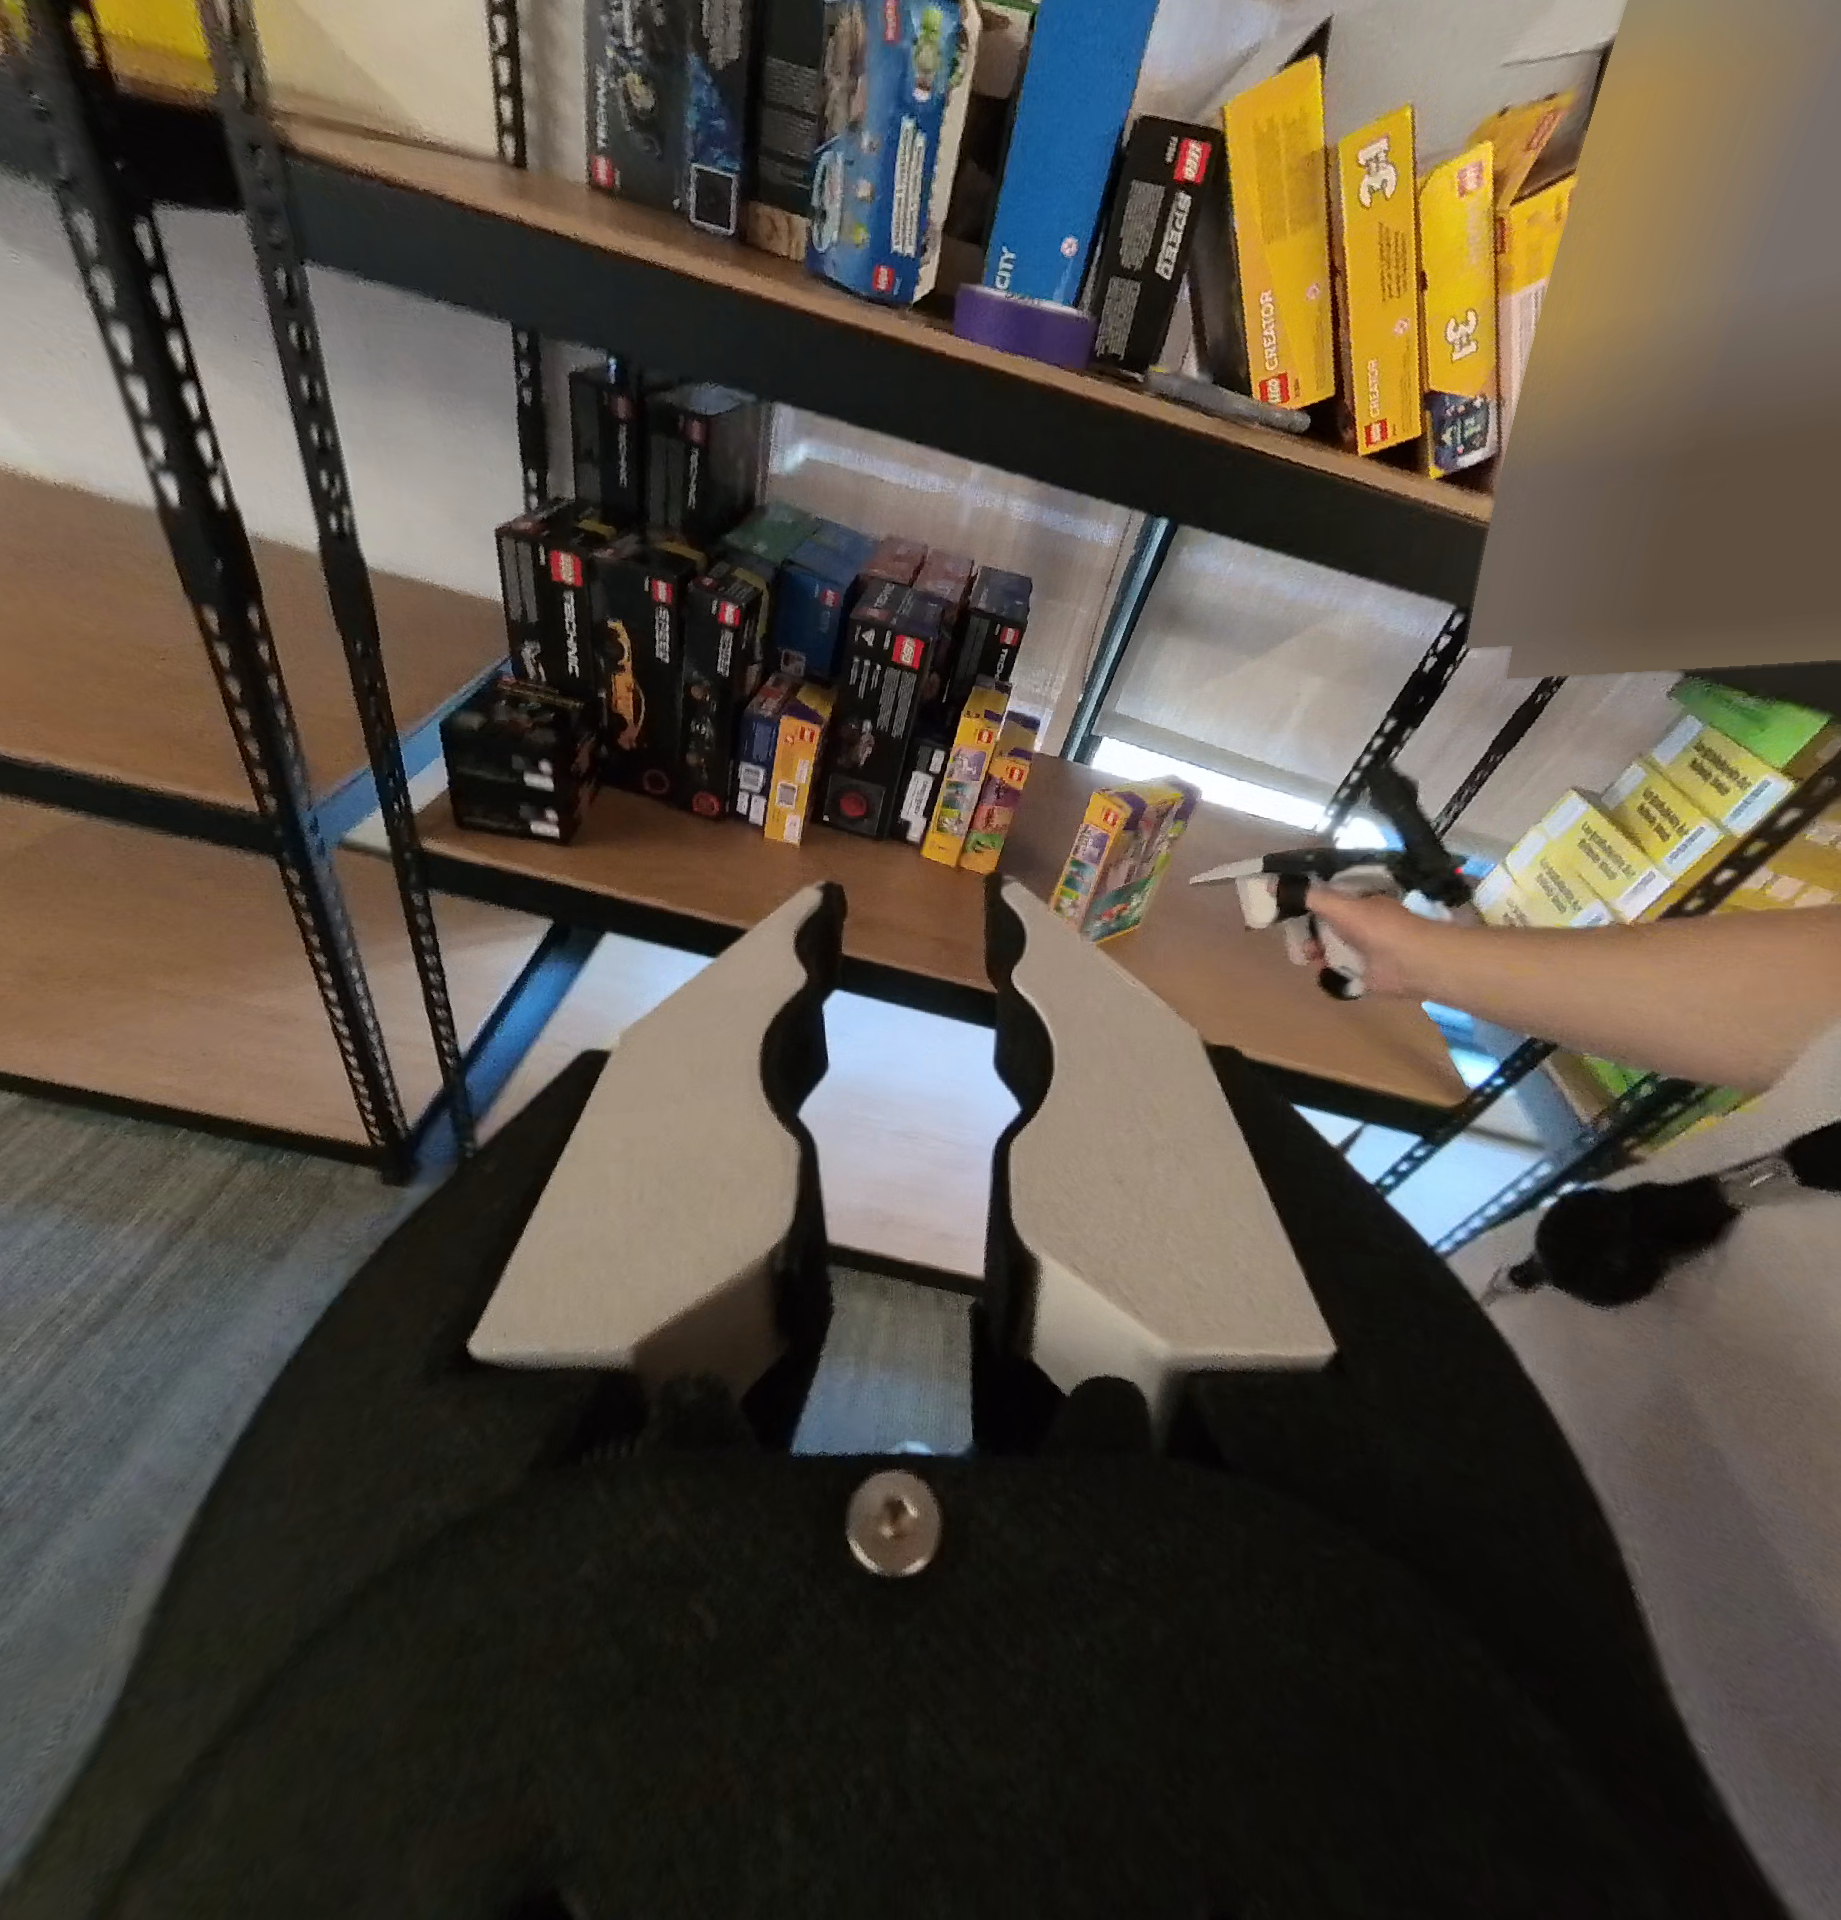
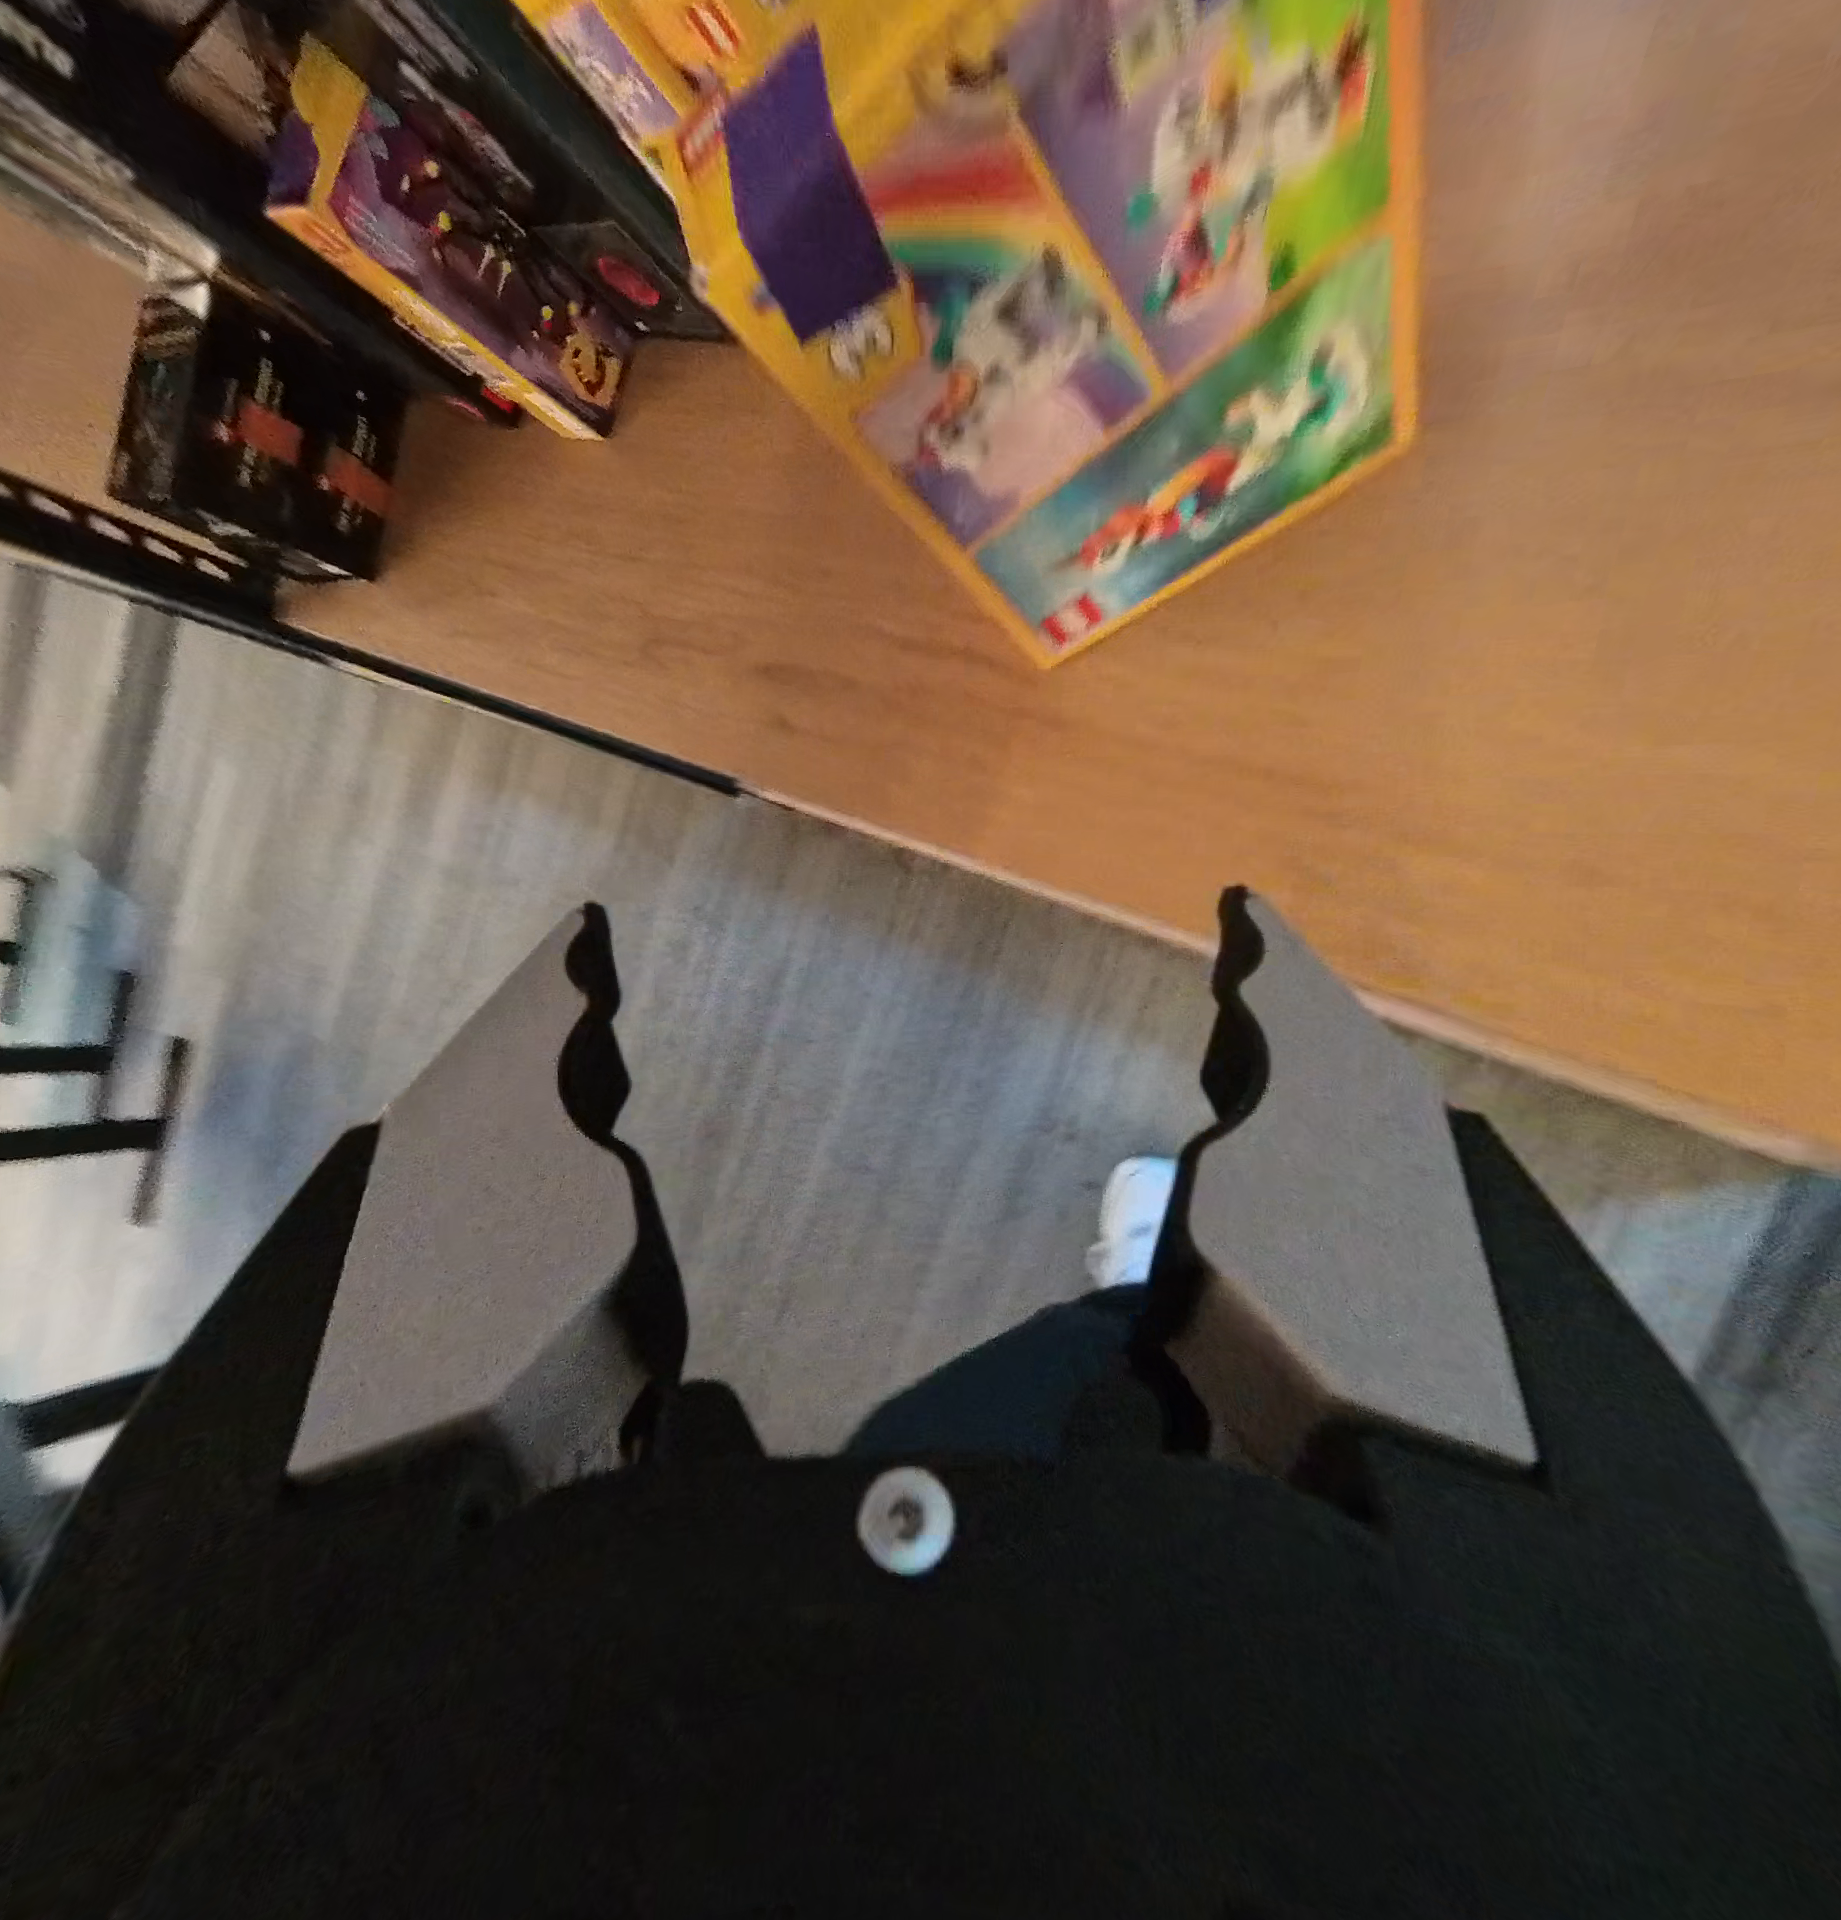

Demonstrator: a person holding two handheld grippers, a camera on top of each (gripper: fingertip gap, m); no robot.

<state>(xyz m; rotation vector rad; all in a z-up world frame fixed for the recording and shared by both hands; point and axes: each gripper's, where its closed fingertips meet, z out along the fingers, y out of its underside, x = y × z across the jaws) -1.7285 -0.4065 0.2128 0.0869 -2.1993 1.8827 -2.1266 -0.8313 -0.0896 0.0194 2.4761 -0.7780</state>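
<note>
A yellow toy box (image 1: 1124, 857) with colourful pictures stands alone on the wooden middle shelf (image 1: 687, 862), right of a row of boxes. My left gripper (image 1: 916, 888) is open with a narrow gap and empty, held in front of the shelf edge, left of the box. My right gripper (image 2: 911, 901) is wide open and empty, just off the shelf's front edge (image 2: 1311, 779), with the yellow box (image 2: 1103, 312) a short way ahead. The left wrist view shows it (image 1: 1222, 876) beside the box, held by a bare arm (image 1: 1570, 966).
Several dark and coloured boxes (image 1: 750, 675) stand in a row at the shelf's left. The upper shelf holds more boxes (image 1: 1300, 239) and a purple tape roll (image 1: 1020, 324). Yellow packs (image 1: 1643, 821) fill a rack at right. Black uprights (image 1: 355, 644) frame the shelves above grey carpet (image 1: 116, 1351). The tips of one gripper are about 65 cm away from the tips of the other.
</note>
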